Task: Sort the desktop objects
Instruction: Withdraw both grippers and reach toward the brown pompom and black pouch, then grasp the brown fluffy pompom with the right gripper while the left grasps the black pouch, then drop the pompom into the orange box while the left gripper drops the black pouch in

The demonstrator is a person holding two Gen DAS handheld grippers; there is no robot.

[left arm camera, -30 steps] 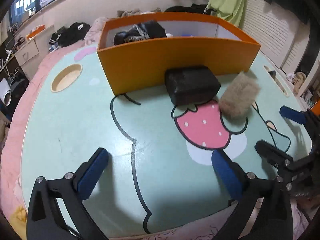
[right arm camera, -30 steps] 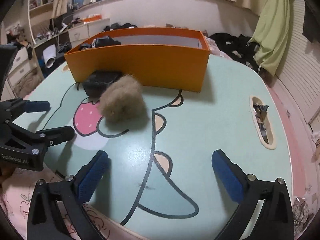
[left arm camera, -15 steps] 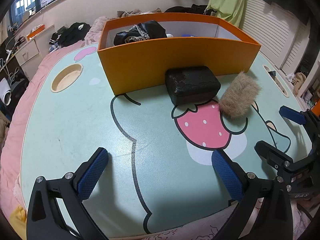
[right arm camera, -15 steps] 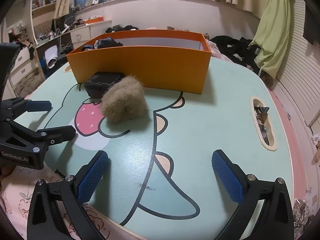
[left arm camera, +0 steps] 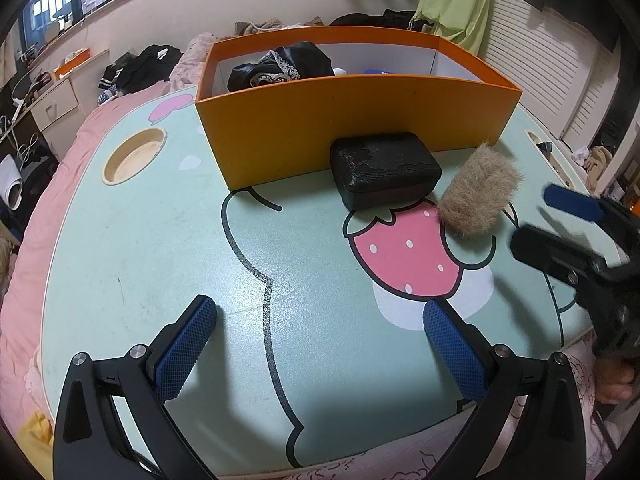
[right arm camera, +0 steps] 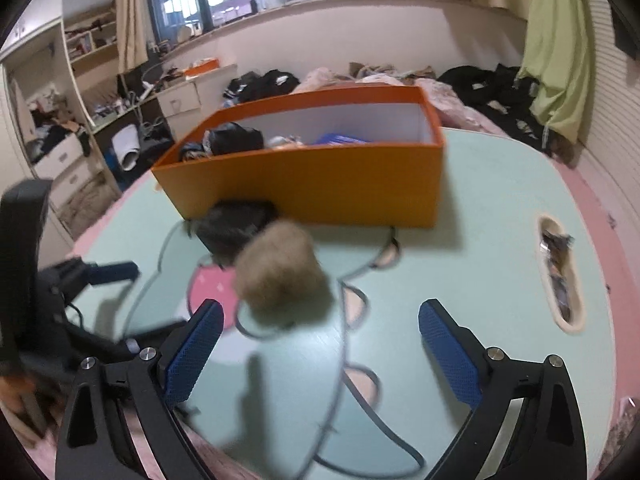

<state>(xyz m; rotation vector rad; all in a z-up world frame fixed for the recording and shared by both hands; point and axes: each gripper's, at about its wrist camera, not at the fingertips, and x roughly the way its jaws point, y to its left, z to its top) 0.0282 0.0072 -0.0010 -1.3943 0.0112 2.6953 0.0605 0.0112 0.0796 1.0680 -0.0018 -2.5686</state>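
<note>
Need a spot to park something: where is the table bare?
Bare: the wide stretch left of the black case, between the round cup hole and the left claw. Crowded: in front of the orange box, where case and fur ball sit.

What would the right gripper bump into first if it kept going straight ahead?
Probably the furry tan pouch, slightly left of the open right gripper; past it stands the orange box. The blurred picture makes depth uncertain.

Left gripper (left arm camera: 320,336), right gripper (right arm camera: 320,336): black angular frames, blue textured pads (left arm camera: 182,354), silver screws (left arm camera: 138,351).
</note>
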